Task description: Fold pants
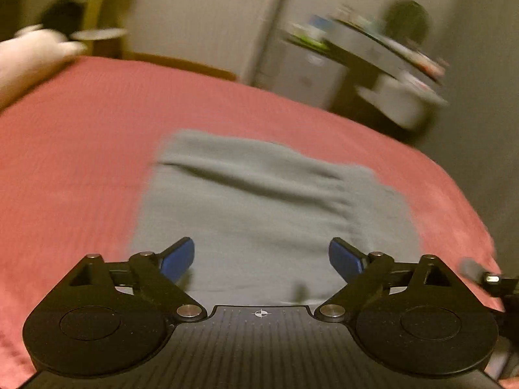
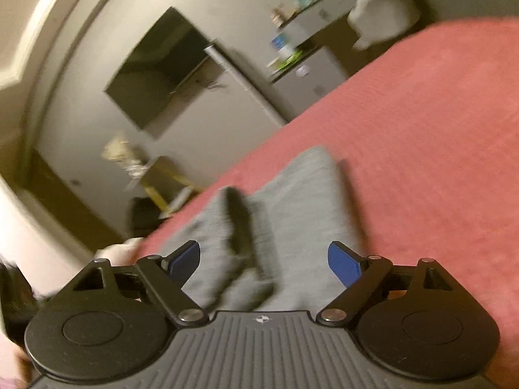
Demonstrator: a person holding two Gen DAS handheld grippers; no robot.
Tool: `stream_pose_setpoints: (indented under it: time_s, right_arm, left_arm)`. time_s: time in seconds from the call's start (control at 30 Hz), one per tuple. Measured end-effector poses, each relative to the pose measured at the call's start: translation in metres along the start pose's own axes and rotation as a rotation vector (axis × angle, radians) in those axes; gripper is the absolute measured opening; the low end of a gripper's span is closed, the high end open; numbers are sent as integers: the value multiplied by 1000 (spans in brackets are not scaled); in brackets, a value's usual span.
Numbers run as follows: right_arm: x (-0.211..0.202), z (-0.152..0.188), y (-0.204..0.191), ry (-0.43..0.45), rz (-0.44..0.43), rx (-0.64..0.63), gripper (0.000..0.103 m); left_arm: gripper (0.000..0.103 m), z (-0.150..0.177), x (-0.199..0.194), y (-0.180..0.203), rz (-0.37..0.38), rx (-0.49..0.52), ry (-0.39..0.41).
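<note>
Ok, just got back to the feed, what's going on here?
A person is folding grey pants on a red bedspread with two handheld grippers. The pants lie in a compact folded bundle. The left gripper and right gripper are both open above the cloth, holding nothing. Both views are blurred.
</note>
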State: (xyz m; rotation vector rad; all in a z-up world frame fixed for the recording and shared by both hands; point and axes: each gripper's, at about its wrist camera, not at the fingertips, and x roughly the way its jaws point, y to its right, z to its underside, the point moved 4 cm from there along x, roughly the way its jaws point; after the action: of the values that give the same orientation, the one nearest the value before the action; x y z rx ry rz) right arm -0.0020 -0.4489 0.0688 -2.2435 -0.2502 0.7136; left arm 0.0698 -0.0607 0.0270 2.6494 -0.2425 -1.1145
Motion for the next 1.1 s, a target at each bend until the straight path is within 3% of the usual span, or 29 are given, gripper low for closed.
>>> stream_pose_setpoints:
  time_s: [0.07,0.17,0.27,0.43,0.47,0.5,0.57,0.63,0.7,0.77,0.8,0.83,0.87,0.93,1.1]
  right_arm:
    - [16,-2,-6,-52,-61,37,89]
    - [53,0,-3,-155,-70,143,92]
    - [88,6,12,-257,-51,263,92]
    - [127,2,9,-386,-53,277,99]
    - [132,1,5,-402,-53,277,95]
    - [136,-1,1,-418,-60,272,73]
    - [141,-2,-5,-440,-53,234,50]
    - [148,0,-1,-448,-71,251,56]
    - [156,3,11,-464,-85,280,70]
    - [163,7,3,-467,-96,258,74]
    - [166,8,-5,-469,-76,225,70]
    - [168,8,-13,-466,-48,183,60]
    - [168,8,-21,-459,-8,131,42]
    - [165,5,-36,-436,13,76,41]
    - [142,-18,-80,-353,-103,58,39]
  left_arm:
    - [95,5,3,-34,-96,-61,-1]
    - [95,17,17,-73,-169,-136,-66]
    - [95,28,18,-87,-157,-139,-103]
    - [95,35,23,-111,-42,-232,-127]
    - [95,36,25,-116,-28,-261,-132]
    - [95,39,25,-119,-19,-282,-135]
    - [95,42,26,-128,1,-319,-136]
    - [95,46,23,-130,11,-329,-130]
    - [95,47,25,-131,9,-324,-127]
    - [95,48,24,-130,2,-310,-129]
    - [95,48,23,-126,2,-296,-131]
    - [95,49,22,-124,6,-274,-135]
    - [95,47,25,-117,10,-250,-141]
    - [95,52,23,-110,17,-185,-163]
    - [95,60,30,-89,11,17,-234]
